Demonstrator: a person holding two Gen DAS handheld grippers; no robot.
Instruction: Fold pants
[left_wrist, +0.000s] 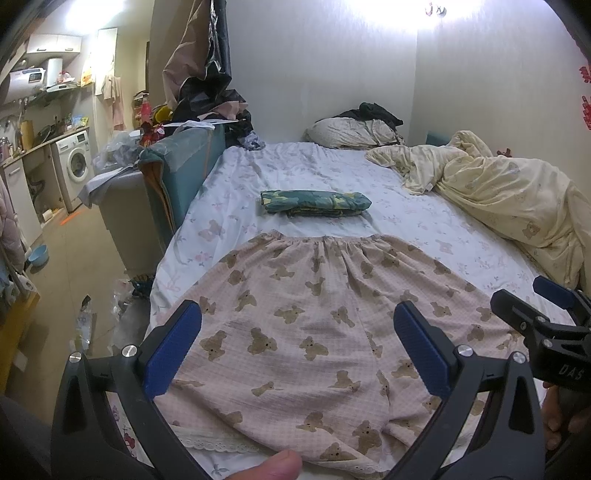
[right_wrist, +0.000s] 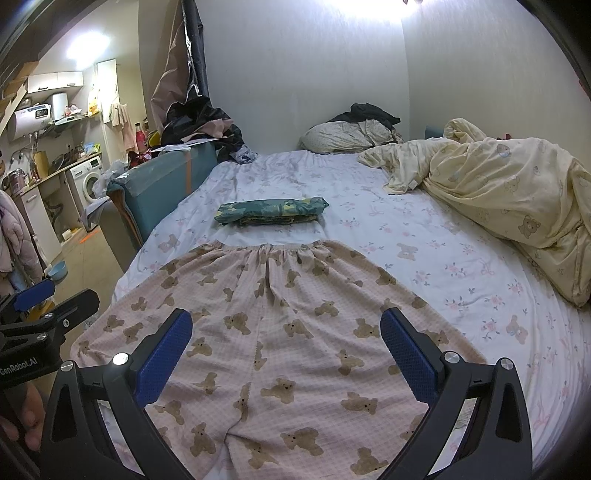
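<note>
Pink pants (left_wrist: 295, 317) (right_wrist: 280, 325) printed with brown bears lie spread flat on the bed, waistband away from me, lace-trimmed leg hems close to me. My left gripper (left_wrist: 297, 332) hovers open over the left leg, its blue pads wide apart and holding nothing. Over the middle and right leg my right gripper (right_wrist: 286, 339) is also open and empty. Each gripper shows at the edge of the other's view: the right gripper (left_wrist: 524, 310) and the left gripper (right_wrist: 55, 299).
A folded green camouflage garment (left_wrist: 314, 202) (right_wrist: 271, 211) lies just beyond the waistband. A rumpled yellow duvet (right_wrist: 509, 206) fills the bed's right side, a pillow (right_wrist: 347, 136) the head. A teal sofa arm (left_wrist: 184, 170) and cluttered floor lie left.
</note>
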